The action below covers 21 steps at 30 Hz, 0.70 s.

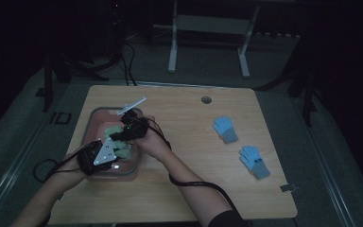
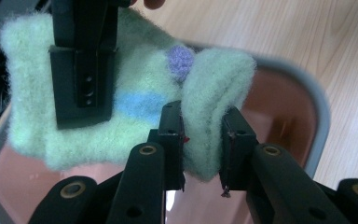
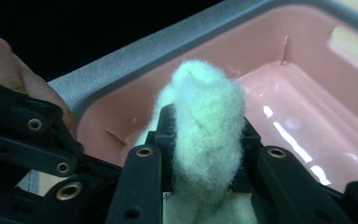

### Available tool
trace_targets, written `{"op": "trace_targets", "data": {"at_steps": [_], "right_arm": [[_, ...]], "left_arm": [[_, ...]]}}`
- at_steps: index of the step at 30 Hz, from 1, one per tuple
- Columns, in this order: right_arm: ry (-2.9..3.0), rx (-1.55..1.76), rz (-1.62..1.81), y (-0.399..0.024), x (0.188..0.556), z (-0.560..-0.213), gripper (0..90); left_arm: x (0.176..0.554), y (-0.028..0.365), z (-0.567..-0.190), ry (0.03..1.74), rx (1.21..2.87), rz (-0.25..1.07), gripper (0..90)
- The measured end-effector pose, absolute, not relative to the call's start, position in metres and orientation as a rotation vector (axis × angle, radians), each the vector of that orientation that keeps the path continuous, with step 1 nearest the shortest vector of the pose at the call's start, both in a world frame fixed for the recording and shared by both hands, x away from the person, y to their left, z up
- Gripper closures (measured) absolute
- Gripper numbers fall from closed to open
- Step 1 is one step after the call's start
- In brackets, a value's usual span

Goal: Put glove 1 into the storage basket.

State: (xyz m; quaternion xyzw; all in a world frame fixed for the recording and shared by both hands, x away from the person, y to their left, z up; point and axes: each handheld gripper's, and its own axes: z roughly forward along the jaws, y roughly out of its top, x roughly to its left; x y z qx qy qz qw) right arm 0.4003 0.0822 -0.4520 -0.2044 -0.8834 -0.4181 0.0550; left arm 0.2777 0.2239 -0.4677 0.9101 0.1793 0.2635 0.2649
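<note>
The left hand-held gripper [image 2: 201, 140] pinches a bunched fold of the fuzzy pale-green knitted glove [image 2: 135, 93] (blue stripe, purple dot); the right hand-held gripper [image 3: 204, 140] clamps another fold. The glove hangs over the pink plastic tub with a grey rim [image 1: 93, 115] on the wooden bench [image 1: 189, 142]. It is probably light, limp and compressible, so gathered folds grip best.

A tray [image 1: 92, 124] sits on the table [image 1: 184, 189] near the left edge, midway between the front and back edges. Over the tray, a fuzzy sock [image 2: 140, 107] hangs between the left gripper [image 1: 105, 156], at the tray's front, and the right gripper [image 1: 131, 126], at its back. Two gloves [image 1: 225, 129] [image 1: 254, 161] lie well apart from the tray toward the right edge, one behind the other. A grommet hole [image 1: 206, 100] lies near the back edge.
</note>
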Motion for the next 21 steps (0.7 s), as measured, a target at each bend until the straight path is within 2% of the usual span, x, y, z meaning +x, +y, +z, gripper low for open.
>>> {"op": "trace_targets", "data": {"at_steps": [15,19,21], "right_arm": [[-2.738,-0.723,-1.075,0.099,0.418,-0.488,70.3],[-2.742,-0.76,-1.047,0.101,0.421,-0.491,65.4],[-2.746,-0.769,-1.027,0.102,0.423,-0.494,60.1]], "left_arm": [[0.306,0.223,-0.495,0.521,2.561,0.575,74.3],[0.31,0.223,-0.498,0.529,2.566,0.552,73.6],[0.311,0.223,-0.499,0.541,2.577,0.536,67.3]]}}
